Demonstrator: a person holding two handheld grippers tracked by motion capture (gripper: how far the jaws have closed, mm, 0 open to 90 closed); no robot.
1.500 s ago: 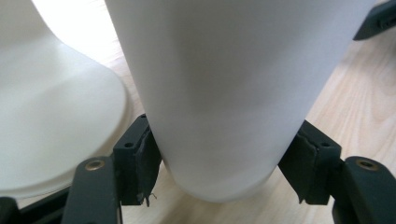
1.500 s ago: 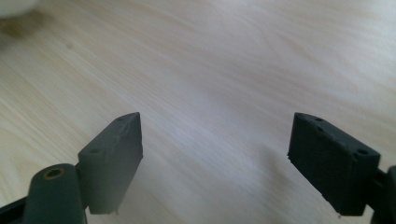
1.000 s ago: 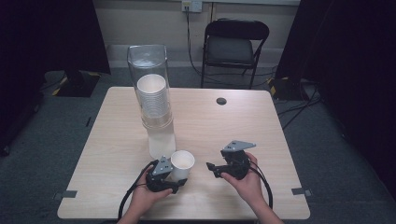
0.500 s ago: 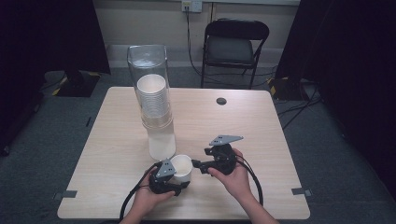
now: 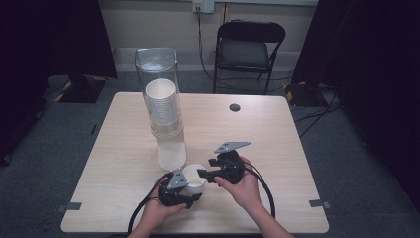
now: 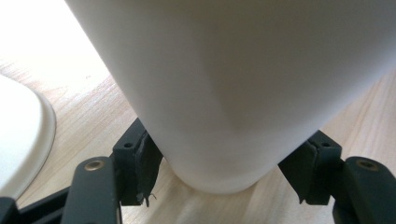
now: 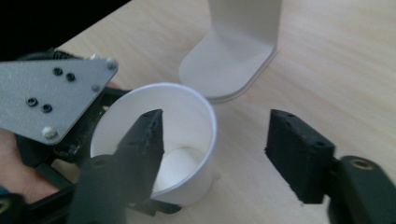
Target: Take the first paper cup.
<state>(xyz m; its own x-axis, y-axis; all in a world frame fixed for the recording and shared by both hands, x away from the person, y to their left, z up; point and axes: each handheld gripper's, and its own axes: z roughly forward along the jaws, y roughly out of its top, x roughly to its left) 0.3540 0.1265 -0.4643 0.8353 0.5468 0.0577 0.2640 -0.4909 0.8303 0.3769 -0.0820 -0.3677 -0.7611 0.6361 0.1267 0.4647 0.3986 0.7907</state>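
The left gripper point(image 5: 190, 191) clamps a white paper cup point(image 5: 195, 178) low on its wall, holding it upright near the table's point(image 5: 277, 134) front edge, mouth up, long axis vertical. The right gripper point(image 7: 215, 154) is wide open, one jaw over the rim, one outside. This looks like a handover or a two-handed grip; next it should close on the rim gently.

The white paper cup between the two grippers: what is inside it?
The white paper cup looks empty: its pale bottom shows. One jaw of the right gripper, open, covers part of the inside.
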